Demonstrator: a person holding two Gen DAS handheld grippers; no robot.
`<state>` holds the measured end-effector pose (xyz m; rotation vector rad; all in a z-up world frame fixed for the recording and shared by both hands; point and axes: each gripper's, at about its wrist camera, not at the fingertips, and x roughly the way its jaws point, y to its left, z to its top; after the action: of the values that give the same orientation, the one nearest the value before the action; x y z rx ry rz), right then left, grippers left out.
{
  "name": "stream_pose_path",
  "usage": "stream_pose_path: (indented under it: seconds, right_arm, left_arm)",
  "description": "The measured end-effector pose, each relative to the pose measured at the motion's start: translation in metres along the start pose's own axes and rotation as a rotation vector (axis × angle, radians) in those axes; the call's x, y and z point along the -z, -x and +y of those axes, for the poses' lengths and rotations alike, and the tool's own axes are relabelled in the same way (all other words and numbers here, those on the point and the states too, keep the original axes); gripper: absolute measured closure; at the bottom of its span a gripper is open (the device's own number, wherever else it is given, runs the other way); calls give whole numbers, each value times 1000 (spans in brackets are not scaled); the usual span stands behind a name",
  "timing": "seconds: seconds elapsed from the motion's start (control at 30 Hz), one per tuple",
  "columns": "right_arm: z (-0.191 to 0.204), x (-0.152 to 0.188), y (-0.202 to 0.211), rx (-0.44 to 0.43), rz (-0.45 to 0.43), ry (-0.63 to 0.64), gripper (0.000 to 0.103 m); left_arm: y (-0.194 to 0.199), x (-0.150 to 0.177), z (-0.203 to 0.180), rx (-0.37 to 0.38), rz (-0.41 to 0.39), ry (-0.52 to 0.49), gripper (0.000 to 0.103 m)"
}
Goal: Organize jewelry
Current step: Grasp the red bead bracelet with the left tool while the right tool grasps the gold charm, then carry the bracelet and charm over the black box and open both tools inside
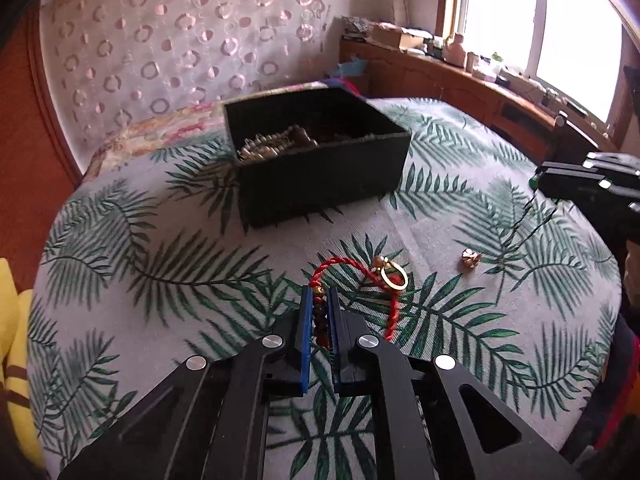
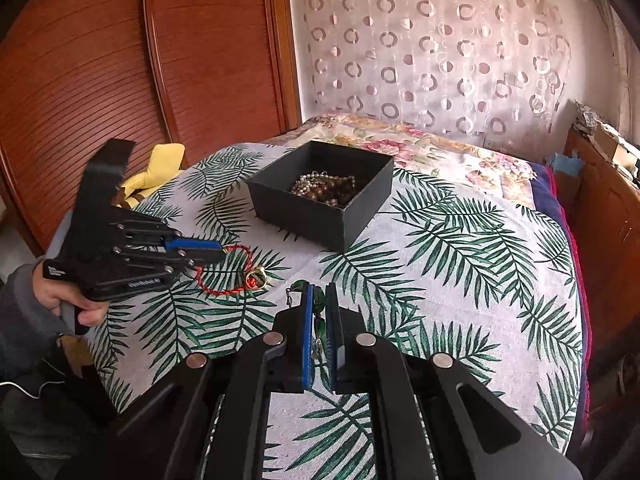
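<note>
In the left wrist view my left gripper (image 1: 319,293) is shut on the dark-beaded stretch of a red cord bracelet (image 1: 354,265), whose loop lies on the leaf-print cloth (image 1: 160,280). A gold ring (image 1: 394,277) rests on the cord, and a small gold charm (image 1: 471,259) lies to its right. The right wrist view shows my right gripper (image 2: 319,291) shut on a green bead chain (image 2: 318,300) just above the cloth. A black box (image 2: 304,220) holding pearl and brown bead strands (image 2: 324,189) stands behind. My left gripper (image 2: 221,254) shows at the left on the red cord (image 2: 224,290).
A floral blanket (image 2: 420,148) lies behind the box. A yellow soft item (image 2: 160,164) sits at the cloth's left edge by the wooden wardrobe (image 2: 120,80). A cluttered wooden sill (image 1: 460,64) runs under the window at the right. A hand (image 2: 76,304) holds the left gripper.
</note>
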<state>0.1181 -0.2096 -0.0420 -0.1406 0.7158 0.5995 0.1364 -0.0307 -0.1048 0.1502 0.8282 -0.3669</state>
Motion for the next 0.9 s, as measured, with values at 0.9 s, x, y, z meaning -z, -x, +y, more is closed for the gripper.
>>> stream_pose_path:
  seconds: [0.9]
  right_arm:
    - [14,-21,10,-5,-55,25,96]
  left_arm:
    - [63,-38,-2,-60,-189,-4,97]
